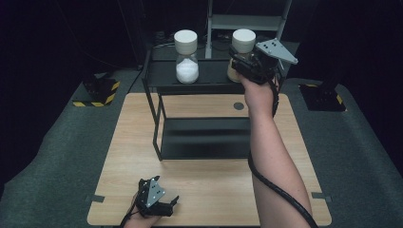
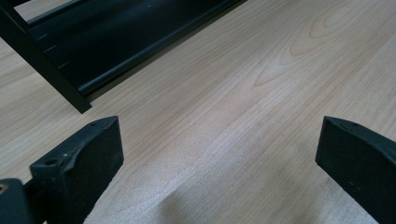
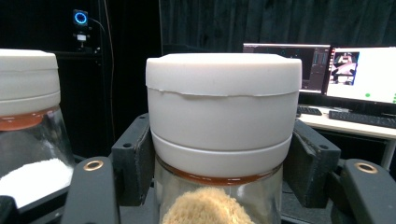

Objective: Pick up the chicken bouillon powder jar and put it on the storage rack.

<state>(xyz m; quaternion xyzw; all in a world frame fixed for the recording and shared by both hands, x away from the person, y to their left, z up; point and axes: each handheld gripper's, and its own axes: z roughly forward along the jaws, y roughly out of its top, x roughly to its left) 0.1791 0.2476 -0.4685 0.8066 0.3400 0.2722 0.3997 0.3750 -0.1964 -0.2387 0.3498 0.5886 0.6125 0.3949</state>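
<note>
glass under a white lid: the right gripper point(image 1: 244, 64) is pinching the jar of brown sugar point(image 3: 208, 207), its two black pads pressed on either side of the lid's lower band, as the right gripper view shows. that jar point(image 1: 240, 57) sits at the right end of the black rack's top shelf point(image 1: 209, 78), well apart from a second jar point(image 1: 187, 57) with white grains at the left end. the step in hand looks like lifting or setting the brown jar on that shelf. to do it well, keep the jar upright and the squeeze steady, since the hold is on the lid rather than the glass and a loose lid could let the body drop. move straight up or down, slowly, and stay off the neighbouring jar. the left gripper point(image 1: 159, 202) rests near the front edge of the wooden table point(image 1: 209, 190) with its jaws spread wide over bare wood and nothing between them; it could stay put or come up to steady the rack.
</note>
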